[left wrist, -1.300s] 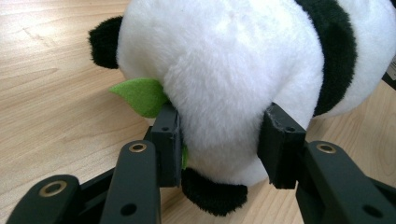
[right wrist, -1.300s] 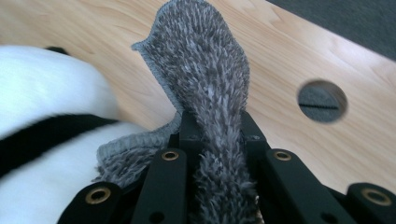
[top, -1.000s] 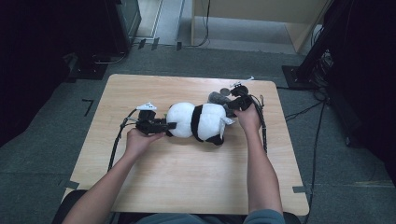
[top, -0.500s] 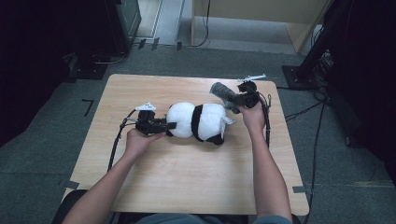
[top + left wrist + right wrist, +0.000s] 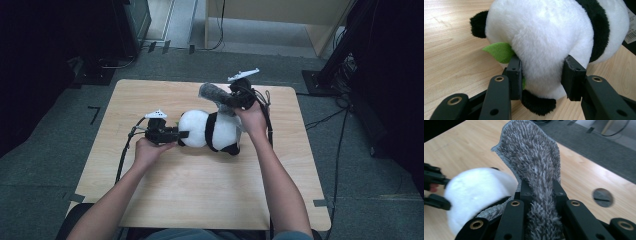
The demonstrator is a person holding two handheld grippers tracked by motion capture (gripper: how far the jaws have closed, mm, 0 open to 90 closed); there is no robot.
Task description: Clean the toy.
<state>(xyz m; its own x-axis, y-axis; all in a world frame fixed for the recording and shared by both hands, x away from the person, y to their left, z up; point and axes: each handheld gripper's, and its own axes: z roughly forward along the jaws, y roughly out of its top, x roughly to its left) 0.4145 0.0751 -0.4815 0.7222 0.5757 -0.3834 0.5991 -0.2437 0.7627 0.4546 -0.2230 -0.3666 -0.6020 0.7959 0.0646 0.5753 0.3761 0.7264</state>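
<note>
A black-and-white panda plush (image 5: 210, 131) lies on its side in the middle of the wooden table (image 5: 200, 200). My left gripper (image 5: 181, 135) is shut on its white left end; its jaws have just squeezed a little tighter. In the left gripper view both pads (image 5: 515, 72) press into the white fur (image 5: 544, 37) beside a green felt leaf (image 5: 499, 51). My right gripper (image 5: 220, 97) hangs above the panda's right side, shut on a grey shaggy cloth (image 5: 210, 91). The cloth (image 5: 534, 152) stands up between the jaws of my right gripper (image 5: 540, 187), with the panda (image 5: 476, 190) below it.
A round hole (image 5: 602, 197) sits in the tabletop near the far right. Cables (image 5: 125, 155) trail from both grippers across the table. Around the table are dark stands (image 5: 345, 45), floor cables and a wooden cabinet (image 5: 280, 12) at the back.
My right gripper has risen off the panda's right end and moved back, carrying the grey cloth up with it. The left hand and the panda have stayed put.
</note>
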